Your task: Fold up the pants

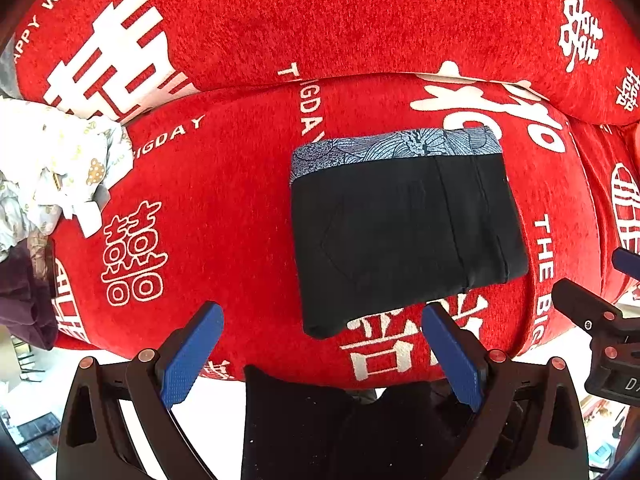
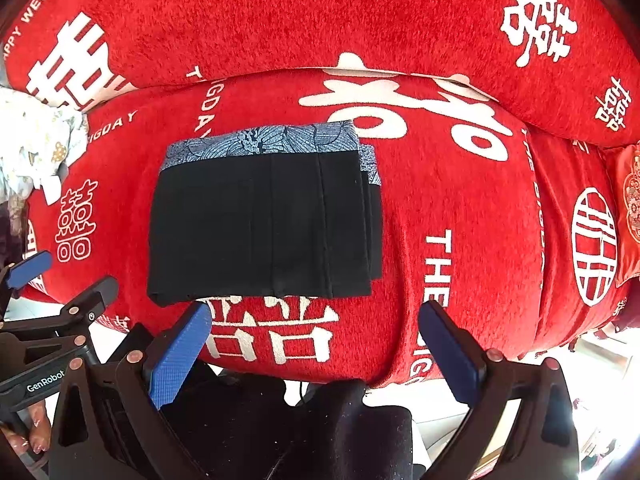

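Pants: the black pants (image 1: 404, 236) (image 2: 260, 228) lie folded into a compact rectangle on the red cover (image 1: 224, 184) (image 2: 460, 208); a blue-and-white patterned band (image 1: 392, 146) (image 2: 264, 142) shows along the far edge of the pants.
Surface: the red cover carries white characters and the lettering "THE BIGDAY"; it drapes a cushioned seat, with a red back cushion (image 1: 320, 12) (image 2: 300, 8) rising just beyond the far edge of the pants.
Left claw: the left claw (image 1: 322, 354) hangs spread wide with nothing between its blue pads (image 1: 188, 360); it sits just short of the near edge of the pants, whose near-left corner falls between the two fingers in the left wrist view. In the right wrist view the left claw (image 2: 30, 276) appears at the left edge, off the near-left corner of the pants.
Right claw: the right claw (image 2: 314, 354) is likewise spread wide and grips nothing; it is just short of the near edge of the pants, its left pad (image 2: 180, 356) close under that edge and its right pad past the right side of the pants. Part of it (image 1: 592, 320) shows to the right of the pants in the left wrist view.
Other cloth: a crumpled white printed fabric (image 1: 56, 168) (image 2: 32, 148) lies well to the left of the pants.
Hand: fingers of a hand (image 2: 28, 436) show low at the left, nearer the camera than the pants.
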`<state>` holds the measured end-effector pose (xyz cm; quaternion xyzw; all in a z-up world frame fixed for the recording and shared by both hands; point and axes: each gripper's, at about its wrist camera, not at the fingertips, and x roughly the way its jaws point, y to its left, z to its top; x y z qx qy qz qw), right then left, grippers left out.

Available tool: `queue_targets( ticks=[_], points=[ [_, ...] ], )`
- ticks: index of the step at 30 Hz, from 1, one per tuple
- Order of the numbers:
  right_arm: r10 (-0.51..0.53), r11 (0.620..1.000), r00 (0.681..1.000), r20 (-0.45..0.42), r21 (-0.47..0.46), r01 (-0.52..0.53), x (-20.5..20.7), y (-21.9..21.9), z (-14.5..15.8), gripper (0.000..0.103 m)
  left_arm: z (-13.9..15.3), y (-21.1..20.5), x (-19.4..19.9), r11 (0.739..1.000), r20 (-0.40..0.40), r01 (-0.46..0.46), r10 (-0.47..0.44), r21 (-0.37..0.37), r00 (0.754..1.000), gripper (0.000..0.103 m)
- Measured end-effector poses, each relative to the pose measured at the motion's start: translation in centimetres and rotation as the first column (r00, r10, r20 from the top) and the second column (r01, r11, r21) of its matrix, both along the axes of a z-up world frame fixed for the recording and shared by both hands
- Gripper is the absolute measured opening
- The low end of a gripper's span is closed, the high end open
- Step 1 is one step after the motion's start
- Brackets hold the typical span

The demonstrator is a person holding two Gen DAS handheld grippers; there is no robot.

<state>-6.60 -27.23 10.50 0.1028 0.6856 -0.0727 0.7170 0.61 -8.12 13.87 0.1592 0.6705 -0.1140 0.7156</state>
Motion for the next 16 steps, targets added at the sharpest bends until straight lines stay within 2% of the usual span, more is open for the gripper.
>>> queue_targets(
  ticks=[12, 16],
  points=[
    [0.007, 1.0, 1.0, -0.004, -0.004, -0.007, 0.35, 0.32, -0.09, 0.103, 0.0, -0.02, 0.1, 1.0, -0.015, -0.01, 0.01, -0.018, 1.0, 0.1],
    [0.006, 1.0, 1.0, -0.007, -0.005, -0.006, 0.39, 0.36, -0.19, 0.103, 0.41, -0.09, 0.11, 0.999, 0.014, 0.011, -0.011, -0.036, 1.0, 0.1]
  ],
)
